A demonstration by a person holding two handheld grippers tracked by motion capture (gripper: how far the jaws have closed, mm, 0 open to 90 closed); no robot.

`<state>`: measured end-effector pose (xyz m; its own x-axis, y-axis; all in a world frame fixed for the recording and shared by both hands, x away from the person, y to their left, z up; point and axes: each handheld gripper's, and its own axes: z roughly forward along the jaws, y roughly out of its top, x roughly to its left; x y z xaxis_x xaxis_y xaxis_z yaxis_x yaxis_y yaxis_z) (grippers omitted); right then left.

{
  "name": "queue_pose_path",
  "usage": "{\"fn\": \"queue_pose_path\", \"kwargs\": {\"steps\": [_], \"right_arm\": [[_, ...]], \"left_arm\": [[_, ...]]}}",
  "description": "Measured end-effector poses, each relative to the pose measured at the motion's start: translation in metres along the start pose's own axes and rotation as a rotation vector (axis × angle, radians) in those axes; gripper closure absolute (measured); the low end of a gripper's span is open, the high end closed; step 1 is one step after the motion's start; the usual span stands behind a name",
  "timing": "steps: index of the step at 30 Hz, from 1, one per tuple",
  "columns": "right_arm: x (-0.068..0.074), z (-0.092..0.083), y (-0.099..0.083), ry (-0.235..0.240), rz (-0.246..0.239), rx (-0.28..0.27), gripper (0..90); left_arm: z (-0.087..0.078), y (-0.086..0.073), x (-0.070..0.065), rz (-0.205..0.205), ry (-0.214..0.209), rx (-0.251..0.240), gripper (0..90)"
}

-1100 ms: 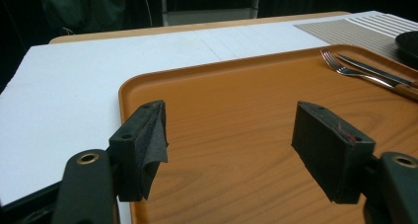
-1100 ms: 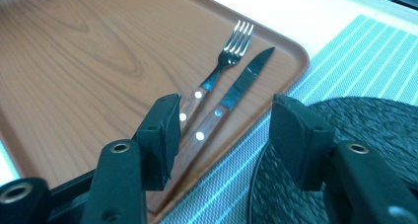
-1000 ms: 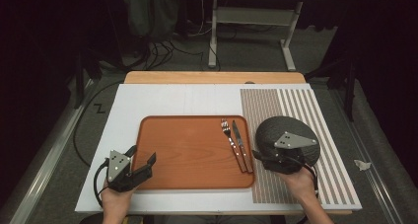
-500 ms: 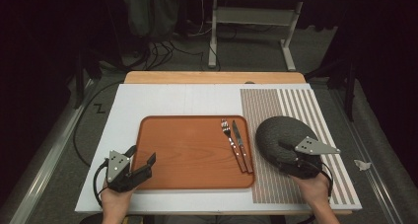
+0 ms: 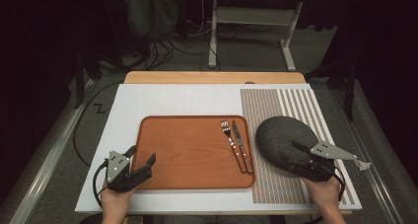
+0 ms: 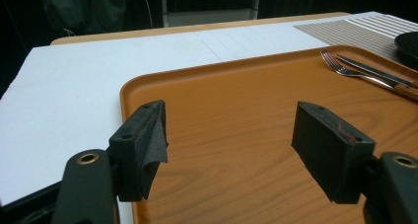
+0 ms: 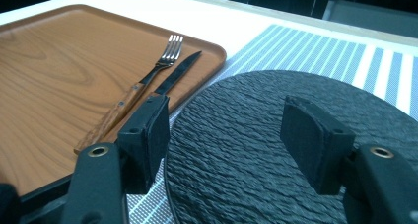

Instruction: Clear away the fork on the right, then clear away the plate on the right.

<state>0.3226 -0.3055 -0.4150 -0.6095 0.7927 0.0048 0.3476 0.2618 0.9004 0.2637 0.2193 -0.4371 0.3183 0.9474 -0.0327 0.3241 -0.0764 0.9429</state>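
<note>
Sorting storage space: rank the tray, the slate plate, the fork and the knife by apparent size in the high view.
1. Wooden tray, clearly largest.
2. Dark slate plate.
3. Fork and knife: they lie side by side and look about equal in length, so no ranking between them.

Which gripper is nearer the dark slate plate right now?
Right. The right gripper hangs open over the slate plate's near edge; the left gripper sits across the tray, at its near left corner.

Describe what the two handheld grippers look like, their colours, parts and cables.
Both the left gripper and the right gripper are black two-jaw tools, each topped by a grey three-cornered plate with small holes. A black cable loops from each. The jaws carry thick black pads and brass-coloured rivets. The forearms are bare, with no sleeves in view.
</note>
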Motion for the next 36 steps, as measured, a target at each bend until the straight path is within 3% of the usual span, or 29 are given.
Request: {"fn": "queue_pose_path", "kwargs": {"steps": [7, 16, 28, 36], "right_arm": [[-0.008, -0.003, -0.003, 0.033, 0.04, -0.01, 35.5], [-0.011, -0.006, -0.008, 0.001, 0.041, 0.006, 34.3], [0.005, -0.015, -0.018, -0.004, -0.042, 0.04, 36.0], [0.017, -0.005, -0.021, -0.002, -0.114, 0.118, 37.7]], "left_arm": [[-0.003, 0.0, -0.001, 0.003, 0.004, -0.013, 29.5], [-0.003, 0.0, 0.0, -0.001, 0.008, -0.009, 29.5], [-0.004, 0.001, -0.001, 0.002, 0.017, -0.01, 29.4], [-0.002, 0.001, 0.0, 0.0, 0.019, -0.006, 29.4]]}}
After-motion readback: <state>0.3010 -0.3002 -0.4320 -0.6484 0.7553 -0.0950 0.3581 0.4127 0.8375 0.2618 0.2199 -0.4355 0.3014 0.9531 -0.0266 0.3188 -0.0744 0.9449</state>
